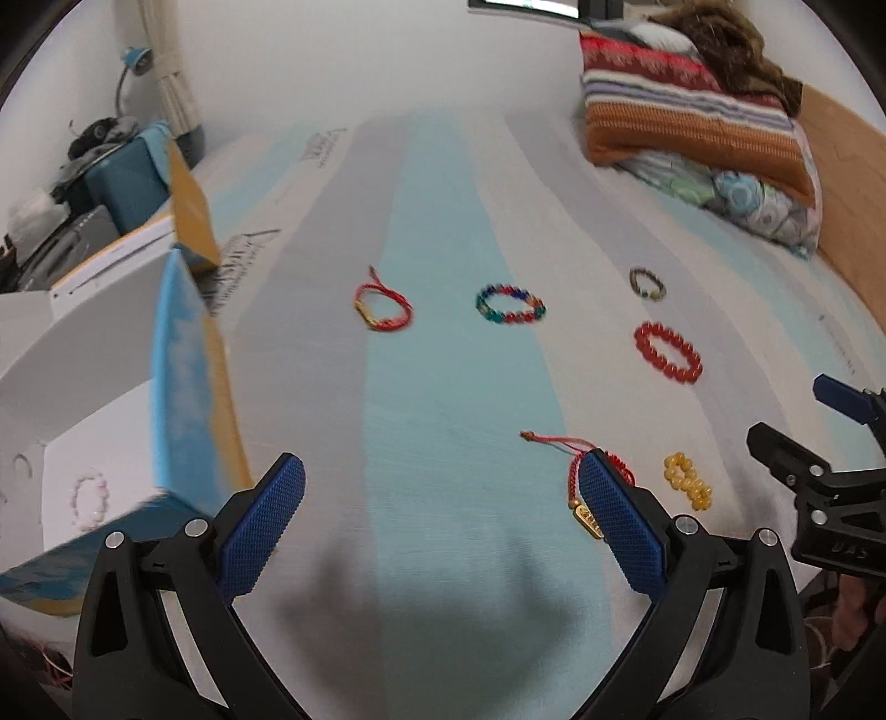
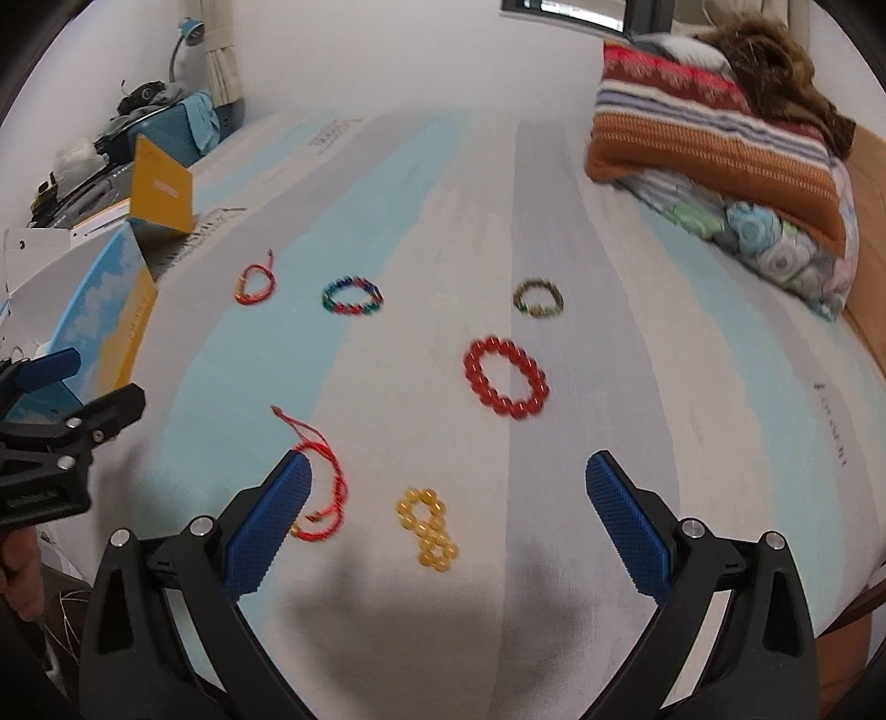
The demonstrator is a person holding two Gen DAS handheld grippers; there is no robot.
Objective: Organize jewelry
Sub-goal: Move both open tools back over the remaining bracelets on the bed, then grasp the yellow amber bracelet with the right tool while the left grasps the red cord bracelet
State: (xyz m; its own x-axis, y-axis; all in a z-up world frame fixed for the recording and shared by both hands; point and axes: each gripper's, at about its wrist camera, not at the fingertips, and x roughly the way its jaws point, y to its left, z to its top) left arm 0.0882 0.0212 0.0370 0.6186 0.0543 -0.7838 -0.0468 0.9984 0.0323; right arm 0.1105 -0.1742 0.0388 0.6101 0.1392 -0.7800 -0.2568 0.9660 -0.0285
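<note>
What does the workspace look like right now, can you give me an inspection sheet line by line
Surface: striped bedsheet, blue, grey and white bands.
Job's things: six bracelets loose on the sheet: yellow bead bracelet, red bead bracelet, red cord bracelet, multicolour bead bracelet, dark bead bracelet, far red cord bracelet. Pink bead bracelet lies inside the open box.
Clutter: folded blankets at the bed's far right corner.
Grippers: left gripper open, empty; right gripper open, empty, above the yellow beads.
Cables: nothing seen.
Surroundings: desk lamp, curtain, piled items beside the bed.
</note>
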